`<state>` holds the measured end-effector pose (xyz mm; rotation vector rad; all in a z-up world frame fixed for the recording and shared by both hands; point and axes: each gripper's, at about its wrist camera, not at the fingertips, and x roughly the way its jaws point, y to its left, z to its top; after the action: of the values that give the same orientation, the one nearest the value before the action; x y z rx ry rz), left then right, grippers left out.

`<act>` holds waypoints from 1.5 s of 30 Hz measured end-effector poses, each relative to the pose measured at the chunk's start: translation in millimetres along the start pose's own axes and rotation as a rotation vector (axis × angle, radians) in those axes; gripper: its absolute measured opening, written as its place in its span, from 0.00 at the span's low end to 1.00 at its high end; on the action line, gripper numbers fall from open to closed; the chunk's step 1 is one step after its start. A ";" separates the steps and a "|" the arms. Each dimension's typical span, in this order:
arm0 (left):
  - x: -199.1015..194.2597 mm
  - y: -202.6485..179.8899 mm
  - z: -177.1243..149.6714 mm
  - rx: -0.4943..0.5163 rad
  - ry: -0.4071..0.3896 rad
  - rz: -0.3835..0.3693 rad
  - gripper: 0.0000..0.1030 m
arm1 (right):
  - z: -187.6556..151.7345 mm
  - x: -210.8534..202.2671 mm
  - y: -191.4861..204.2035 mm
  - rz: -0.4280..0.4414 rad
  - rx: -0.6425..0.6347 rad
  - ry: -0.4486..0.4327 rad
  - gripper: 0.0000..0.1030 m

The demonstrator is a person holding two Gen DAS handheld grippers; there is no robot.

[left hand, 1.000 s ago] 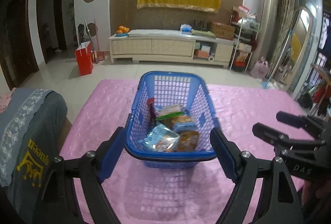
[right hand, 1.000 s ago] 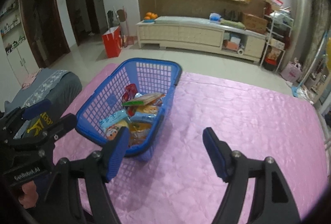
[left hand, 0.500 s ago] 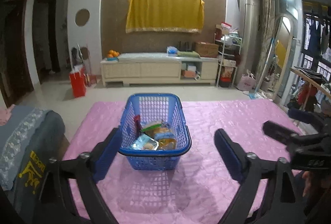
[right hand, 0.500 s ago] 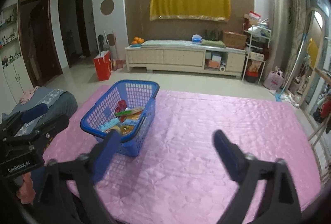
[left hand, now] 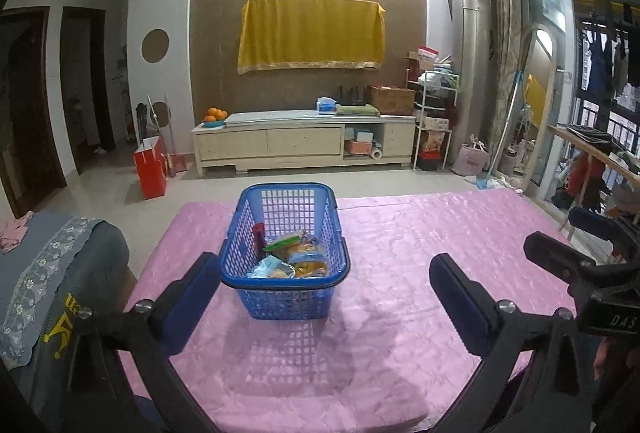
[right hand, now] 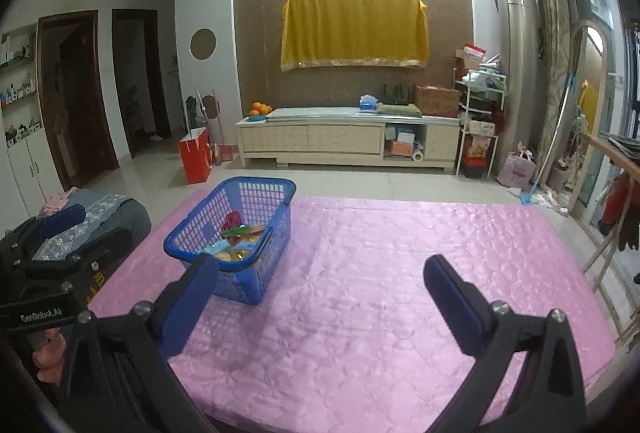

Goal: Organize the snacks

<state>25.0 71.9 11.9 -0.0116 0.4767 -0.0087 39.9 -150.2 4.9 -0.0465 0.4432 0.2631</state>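
The snack-filled basket (left hand: 285, 253) sits ahead of both released grippers, untouched.

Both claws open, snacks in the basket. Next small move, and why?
Probably none beyond easing both away: every snack packet visible sits inside the blue basket, the pink cloth around it shows no loose packets, and the left claw and right claw hold nothing.

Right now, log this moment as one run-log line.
left gripper: open, empty | right gripper: open, empty | blue basket: on pink cloth, snack packets inside
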 end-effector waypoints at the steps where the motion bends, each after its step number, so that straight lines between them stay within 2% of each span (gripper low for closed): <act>1: -0.1 -2.2 -0.8 0.003 -0.001 0.001 1.00 | -0.9 -1.2 -1.3 -0.001 0.003 0.002 1.00; 8: -3.0 -12.4 -3.9 0.033 0.004 -0.011 1.00 | -6.2 1.9 3.3 0.007 -0.004 0.041 1.00; 30: -10.8 -13.5 -3.4 0.033 0.010 -0.032 1.00 | -7.7 -7.1 1.5 0.001 -0.001 0.026 1.00; 45: -6.9 -11.3 -2.7 0.035 0.025 -0.028 1.00 | -9.0 -4.1 5.9 0.001 0.010 0.048 1.00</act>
<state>17.6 60.7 12.9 0.0166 0.5012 -0.0448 31.1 -146.4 -1.3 -0.0429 0.4925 0.2616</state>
